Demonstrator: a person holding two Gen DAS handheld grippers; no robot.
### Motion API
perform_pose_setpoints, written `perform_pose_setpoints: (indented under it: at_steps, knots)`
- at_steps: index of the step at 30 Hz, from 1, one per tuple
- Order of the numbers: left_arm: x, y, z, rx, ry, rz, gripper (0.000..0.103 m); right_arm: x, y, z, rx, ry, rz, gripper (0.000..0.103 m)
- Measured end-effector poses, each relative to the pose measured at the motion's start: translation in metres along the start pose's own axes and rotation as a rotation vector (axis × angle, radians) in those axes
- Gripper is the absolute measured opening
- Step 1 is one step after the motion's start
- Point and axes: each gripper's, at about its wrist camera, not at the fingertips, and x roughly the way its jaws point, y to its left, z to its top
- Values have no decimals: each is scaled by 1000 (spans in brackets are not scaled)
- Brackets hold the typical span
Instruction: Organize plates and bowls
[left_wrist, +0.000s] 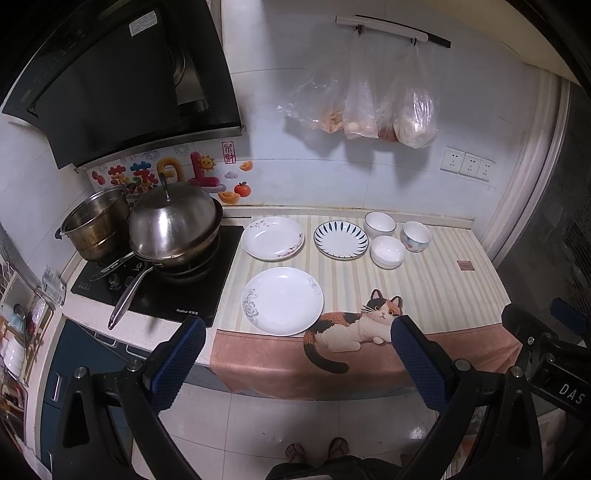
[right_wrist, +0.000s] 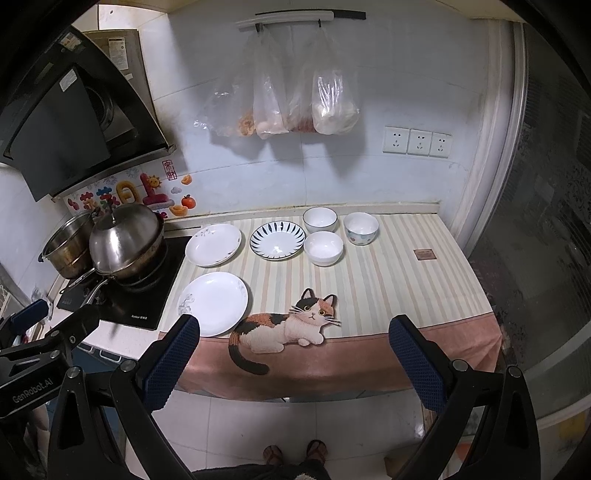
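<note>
Three plates lie apart on the striped cat mat (left_wrist: 443, 288): a white flower-edged plate (left_wrist: 282, 301) (right_wrist: 214, 302) nearest me, a white plate with twig pattern (left_wrist: 273, 237) (right_wrist: 213, 244) behind it, and a blue-striped plate (left_wrist: 341, 238) (right_wrist: 277, 240). To their right stand three bowls: a blue-rimmed one (left_wrist: 379, 224) (right_wrist: 320, 218), a plain white one (left_wrist: 388, 251) (right_wrist: 323, 247), and a patterned one (left_wrist: 416, 235) (right_wrist: 361, 228). My left gripper (left_wrist: 297, 330) and right gripper (right_wrist: 293, 328) hover open before the counter's front edge, holding nothing.
A lidded wok (left_wrist: 173, 225) and a steel pot (left_wrist: 98, 227) sit on the black hob (left_wrist: 177, 295) at the left, handles sticking toward me. Plastic bags (left_wrist: 369, 107) hang on the wall. A person's sandalled feet (left_wrist: 317, 448) stand on the tiled floor.
</note>
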Motion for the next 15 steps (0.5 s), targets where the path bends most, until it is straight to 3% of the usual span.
perform_pose_setpoints:
  at_steps: [15]
  knots:
    - [1,2,4,1,-2,0,103,0,-4,5,6,1,-1,103]
